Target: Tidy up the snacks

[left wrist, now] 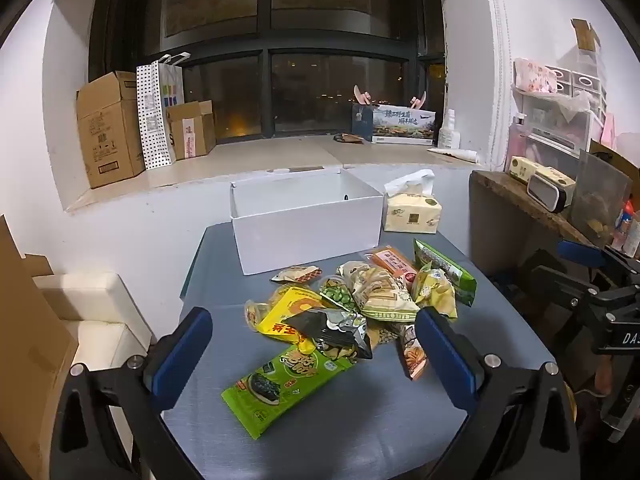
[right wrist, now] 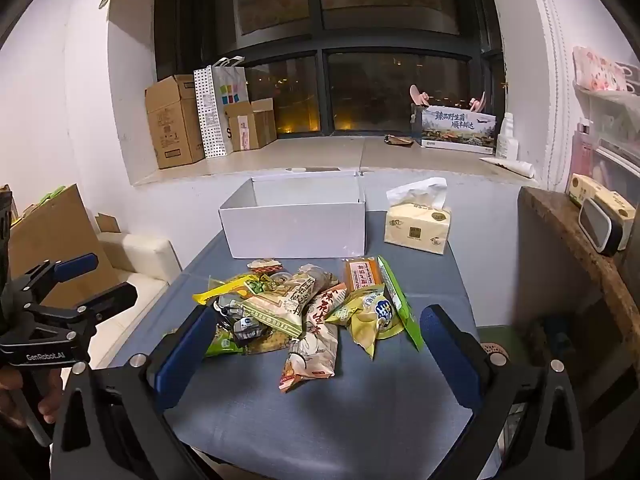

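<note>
A heap of snack packets [left wrist: 360, 304] [right wrist: 304, 312] lies in the middle of the grey-blue table [left wrist: 360, 420] [right wrist: 340, 420]. A green seaweed packet [left wrist: 280, 384] lies nearest, with a yellow packet [left wrist: 288, 316] and a black one [left wrist: 336, 328] behind it. An open white box [left wrist: 304, 220] [right wrist: 296, 224] stands behind the heap; its inside is mostly hidden. My left gripper [left wrist: 316, 360] hovers open over the near side of the heap, touching nothing. My right gripper [right wrist: 316, 356] is also open above the table, with a beige-orange packet [right wrist: 312, 344] lying between its fingers, untouched.
A tissue pack [left wrist: 412, 212] [right wrist: 418, 228] stands right of the box. A wooden shelf [left wrist: 528, 200] [right wrist: 580, 248] borders the table's right side. Cardboard boxes [left wrist: 108, 128] and a paper bag [left wrist: 160, 112] sit on the window ledge. White cushions [left wrist: 96, 312] lie left of the table.
</note>
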A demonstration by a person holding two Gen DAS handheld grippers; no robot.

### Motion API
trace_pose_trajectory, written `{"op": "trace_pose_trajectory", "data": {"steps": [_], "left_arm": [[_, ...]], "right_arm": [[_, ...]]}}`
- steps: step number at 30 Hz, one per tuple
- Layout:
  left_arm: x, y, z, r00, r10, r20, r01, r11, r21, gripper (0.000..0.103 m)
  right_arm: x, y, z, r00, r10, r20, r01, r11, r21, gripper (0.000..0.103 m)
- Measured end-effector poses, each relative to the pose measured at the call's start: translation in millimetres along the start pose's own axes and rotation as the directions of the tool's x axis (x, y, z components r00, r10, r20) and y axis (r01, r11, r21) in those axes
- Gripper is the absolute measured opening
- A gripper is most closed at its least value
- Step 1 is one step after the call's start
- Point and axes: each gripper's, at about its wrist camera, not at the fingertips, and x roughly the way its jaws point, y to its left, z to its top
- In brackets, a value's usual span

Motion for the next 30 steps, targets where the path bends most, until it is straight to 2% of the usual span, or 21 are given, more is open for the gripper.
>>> {"op": "trace_pose_trajectory", "data": {"steps": [12,14,30], "left_arm": [[-11,-13,-8,1.0,0.01,-0.008,-0.009,1.0,0.01,0.103],[1,2,-2,1.0,-0.01,-0.013,0.01,1.0,-0.01,0.103],[1,1,-1,0.999,-0.022,-0.026,0.022,1.0,-0.015,0.103]], "right_arm": [[0,-4,-1,1.0,-0.003,-0.002,0.003,1.0,0.003,0.103],[4,-4,-3,1.0,-0.002,-0.003,0.002,1.0,0.007,0.103],[-1,-6,0,1.0,-0.002,-0.009,0.002,1.0,0.021,0.103]]}}
